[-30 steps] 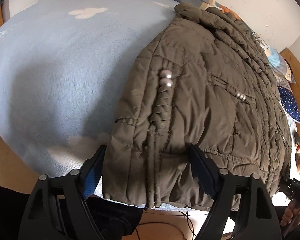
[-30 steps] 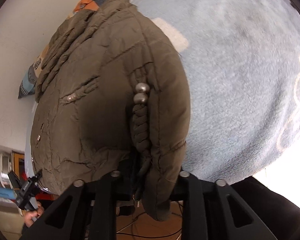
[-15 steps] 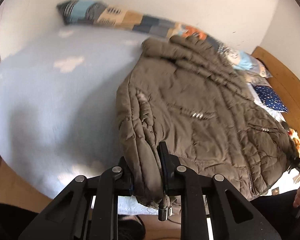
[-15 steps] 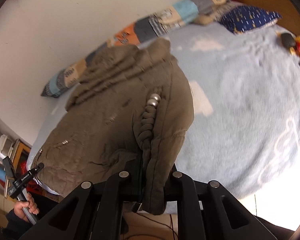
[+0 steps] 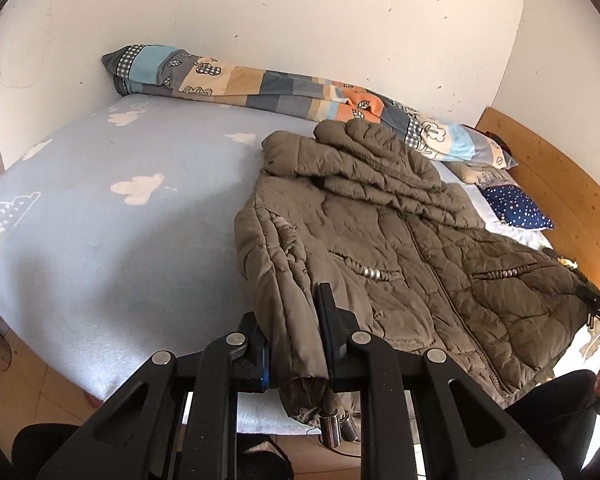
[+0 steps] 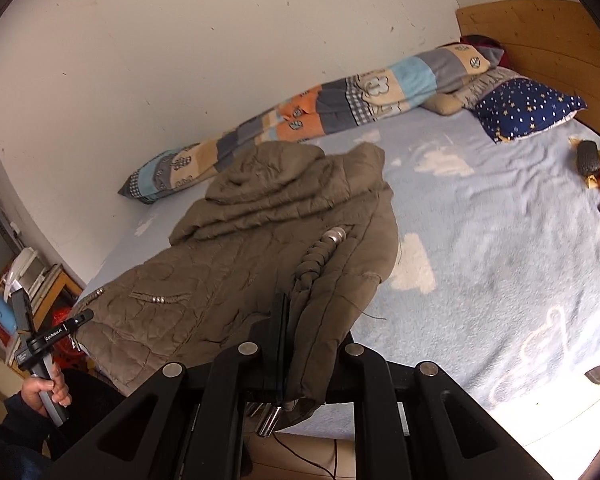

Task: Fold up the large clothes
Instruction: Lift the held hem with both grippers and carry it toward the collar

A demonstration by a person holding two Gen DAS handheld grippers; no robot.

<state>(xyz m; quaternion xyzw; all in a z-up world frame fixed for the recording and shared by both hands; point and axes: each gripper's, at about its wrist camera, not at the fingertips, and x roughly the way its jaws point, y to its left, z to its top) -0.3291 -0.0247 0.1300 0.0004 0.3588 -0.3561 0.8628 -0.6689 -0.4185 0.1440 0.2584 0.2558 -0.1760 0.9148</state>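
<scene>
A brown quilted jacket (image 5: 400,248) lies front-up on the light blue bed, hood toward the wall. My left gripper (image 5: 296,332) is shut on the jacket's left bottom corner, with cord ends hanging below it. My right gripper (image 6: 308,340) is shut on the jacket's (image 6: 260,248) right bottom corner, beside a braided cord with metal tips (image 6: 334,236). Both corners are lifted slightly off the bed edge. The left gripper also shows at the left of the right wrist view (image 6: 56,336).
A patchwork quilt roll (image 5: 300,92) lies along the wall behind the jacket. A navy star pillow (image 6: 528,108) and small items (image 6: 592,160) lie near the wooden headboard (image 6: 540,36). The blue cloud blanket (image 5: 112,216) stretches left of the jacket.
Left gripper closed on the jacket's corner a second ago. Both grippers have since pulled back and tilted up, so the whole bed and wall now show.
</scene>
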